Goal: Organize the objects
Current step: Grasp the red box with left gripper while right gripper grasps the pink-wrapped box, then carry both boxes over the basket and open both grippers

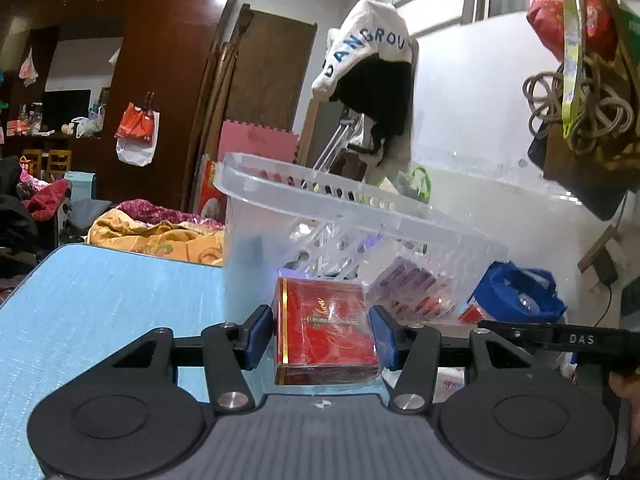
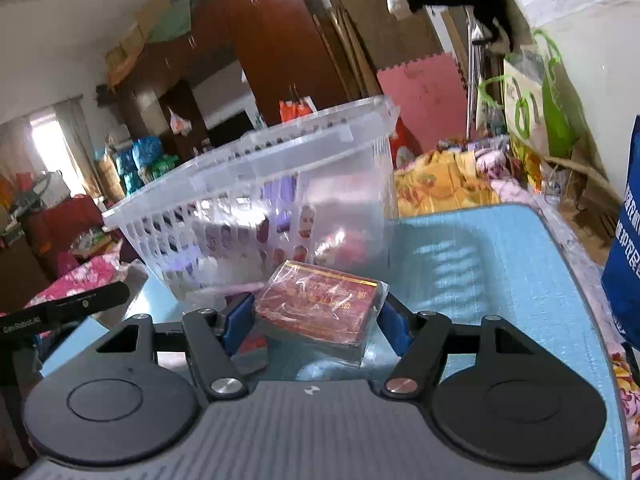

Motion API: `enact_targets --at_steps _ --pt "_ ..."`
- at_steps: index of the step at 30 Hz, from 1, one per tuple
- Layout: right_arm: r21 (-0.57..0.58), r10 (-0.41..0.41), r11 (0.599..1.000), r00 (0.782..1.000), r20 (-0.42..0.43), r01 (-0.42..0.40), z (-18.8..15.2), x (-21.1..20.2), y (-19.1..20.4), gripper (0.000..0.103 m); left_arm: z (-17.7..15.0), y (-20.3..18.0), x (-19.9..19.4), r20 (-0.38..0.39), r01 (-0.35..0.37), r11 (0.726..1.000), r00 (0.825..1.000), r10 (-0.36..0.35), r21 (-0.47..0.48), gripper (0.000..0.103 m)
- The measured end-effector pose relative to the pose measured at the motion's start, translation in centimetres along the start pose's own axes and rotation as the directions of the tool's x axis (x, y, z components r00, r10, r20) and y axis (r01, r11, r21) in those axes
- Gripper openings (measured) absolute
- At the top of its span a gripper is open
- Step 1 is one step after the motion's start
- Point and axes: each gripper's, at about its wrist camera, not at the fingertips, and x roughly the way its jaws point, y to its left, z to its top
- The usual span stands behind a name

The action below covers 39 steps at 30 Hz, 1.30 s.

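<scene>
Left gripper (image 1: 325, 334) clamped on red box (image 1: 326, 330), long axis running 6-to-12 toward clear basket (image 1: 256, 216) at 12. Right gripper (image 2: 316, 320) around wrapped pack (image 2: 320, 312), skewed approx 11-to-5; contact unclear, can't tell if gripped. Both over blue tabletop (image 1: 112, 292).

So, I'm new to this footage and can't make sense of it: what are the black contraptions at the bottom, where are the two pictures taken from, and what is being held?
No robot here: a person holds a two-finger gripper in each hand, each carrying a fisheye camera that looks along its fingers. One picture comes from the left gripper, the other from the right gripper. The black linkages with blue pads are those fingers. Each gripper has a red cellophane-wrapped box between its pads: the left box upright, the right box tilted. Both appear gripped. Ahead stands a clear plastic basket on a light blue table; things show inside.
</scene>
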Motion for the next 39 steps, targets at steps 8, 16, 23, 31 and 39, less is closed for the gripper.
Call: enact_targets --at_steps 8,16,23,31,39 --pt "-0.003 0.003 1.000 0.992 0.125 -0.002 -0.1 -2.0 0.4 0.070 0.3 1.8 -1.4 0.085 0.004 0.995 0.996 0.005 -0.104 0.057" --pt "-0.178 0.068 0.983 0.988 0.138 -0.042 6.5 -4.1 6.9 0.070 6.7 -1.8 -3.7 0.167 0.041 0.998 0.985 -0.032 -0.051 0.057" --pt "-0.326 -0.029 0.941 0.984 0.177 0.086 12.6 1.5 9.4 0.070 13.3 -3.2 3.5 0.092 -0.033 0.998 0.995 0.038 -0.060 0.057" --pt "-0.341 -0.097 0.932 0.991 0.097 0.125 11.6 5.4 7.2 0.103 12.0 -1.8 8.0 0.025 -0.131 0.989 0.991 0.133 -0.072 0.084" --pt "-0.239 0.060 0.971 0.991 0.118 -0.030 7.1 -1.6 5.7 0.103 6.7 -2.9 -0.8 0.077 0.029 0.999 0.997 -0.025 -0.045 0.096"
